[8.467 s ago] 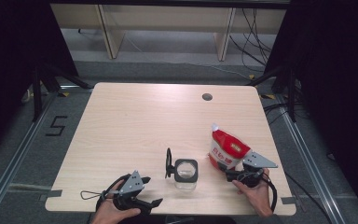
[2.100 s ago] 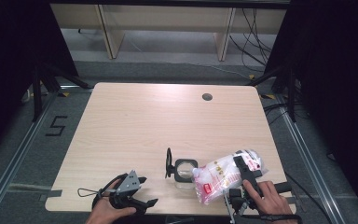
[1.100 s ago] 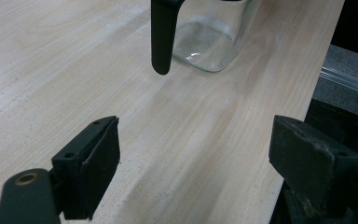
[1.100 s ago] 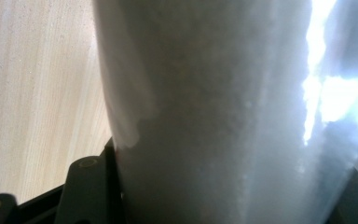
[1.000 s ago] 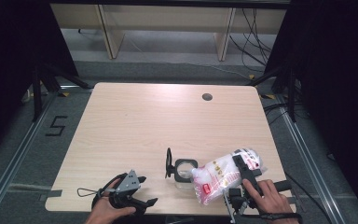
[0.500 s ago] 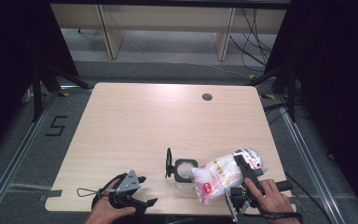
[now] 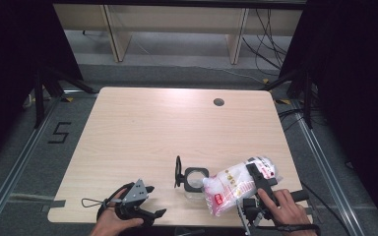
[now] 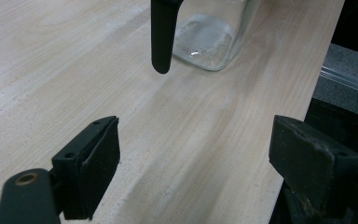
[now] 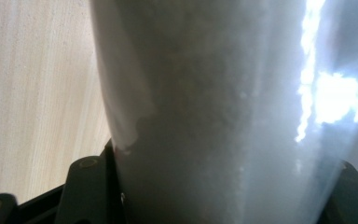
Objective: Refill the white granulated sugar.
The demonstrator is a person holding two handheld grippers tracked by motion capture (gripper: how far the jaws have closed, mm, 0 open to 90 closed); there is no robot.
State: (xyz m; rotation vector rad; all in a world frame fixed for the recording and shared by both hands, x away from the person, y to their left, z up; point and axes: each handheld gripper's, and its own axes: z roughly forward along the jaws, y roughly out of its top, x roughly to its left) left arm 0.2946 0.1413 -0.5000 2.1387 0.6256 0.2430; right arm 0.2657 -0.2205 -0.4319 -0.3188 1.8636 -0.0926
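The right gripper [image 7: 254, 178] holds a clear plastic bag [image 7: 234, 187] of white grains, jaws clamped across its upper part. The bag is tilted, its lower end just over the open glass jar [image 7: 195, 180] near the worktop's [image 7: 167, 128] front edge. The bag is soft and shifts as its contents move; it probably weighs enough to sag, so grip high, near the closed end, and support the slope. The jar is rigid, smooth and fragile. The left gripper [image 7: 145, 202] rests with jaws wide and empty.
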